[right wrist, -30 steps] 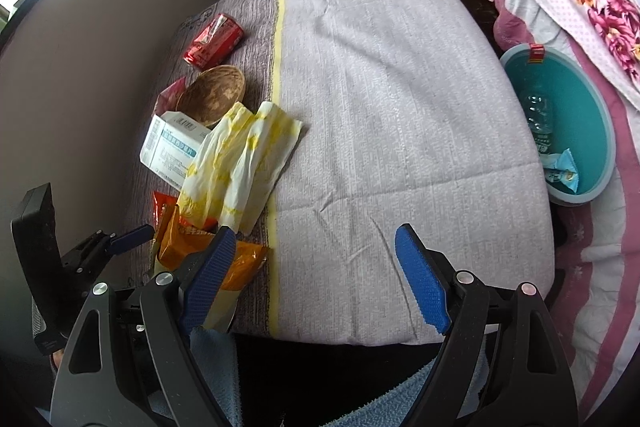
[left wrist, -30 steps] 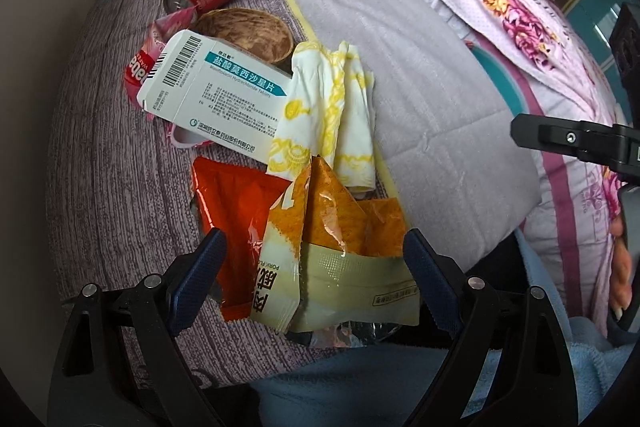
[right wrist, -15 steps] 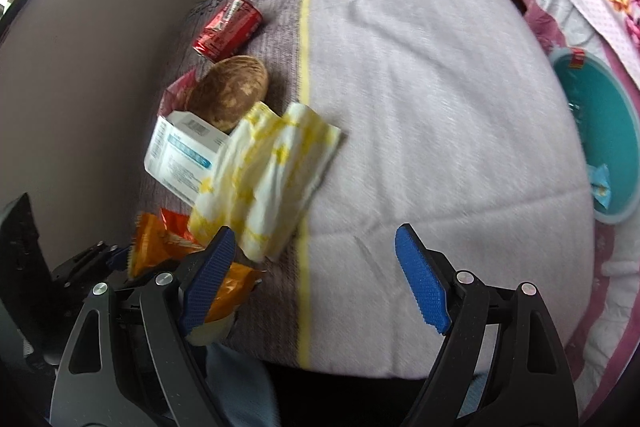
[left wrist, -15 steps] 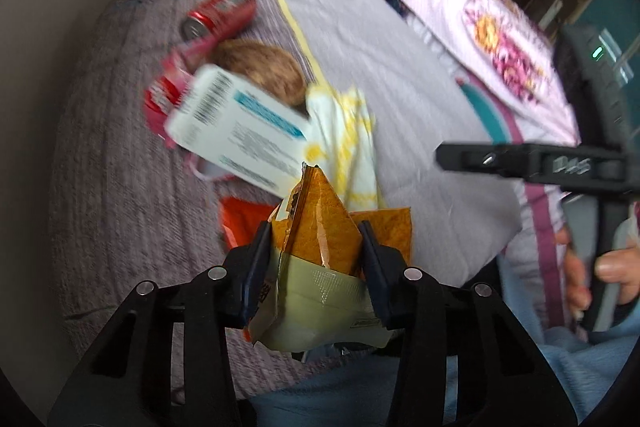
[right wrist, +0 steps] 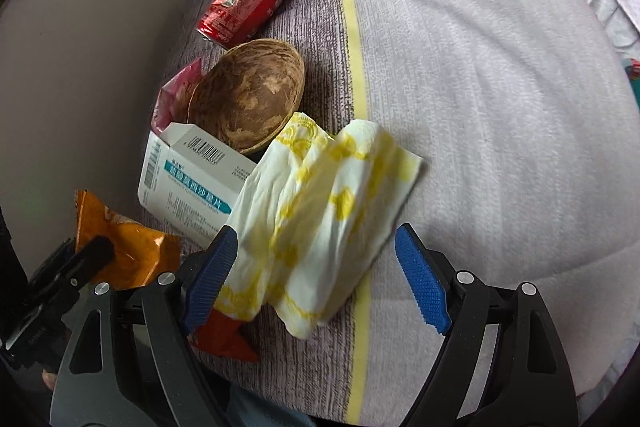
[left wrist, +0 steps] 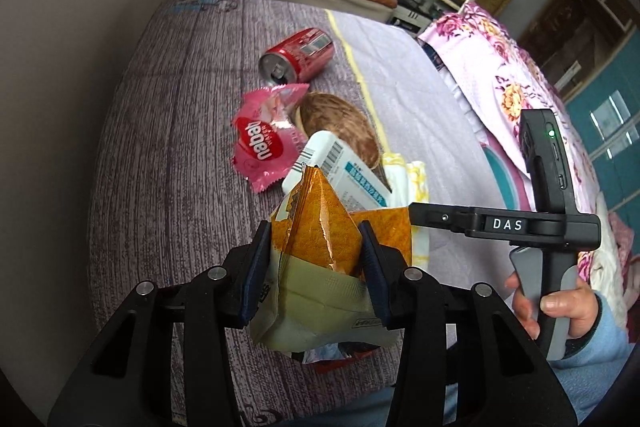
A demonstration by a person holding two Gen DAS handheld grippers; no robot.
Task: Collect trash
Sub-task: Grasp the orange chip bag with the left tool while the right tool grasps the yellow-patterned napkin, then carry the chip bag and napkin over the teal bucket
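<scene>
Left gripper (left wrist: 314, 267) fingers clamped on orange snack bag (left wrist: 320, 239); right gripper (right wrist: 316, 279) fingers spread wide over yellow-patterned tissue (right wrist: 320, 211).

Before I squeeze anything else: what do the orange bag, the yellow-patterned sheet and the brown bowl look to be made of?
Orange bag: thin glossy plastic film; sharp creases, sheen.
Yellow-patterned sheet: soft matte paper, likely a napkin or tissue; limp folds.
Brown bowl: matte, streaky brown grain; probably wood or coconut shell, can't tell which.

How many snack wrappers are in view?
3: an orange snack bag in the left gripper, a pink wrapper beside the wooden bowl, and a red-orange wrapper under the napkin.
</scene>
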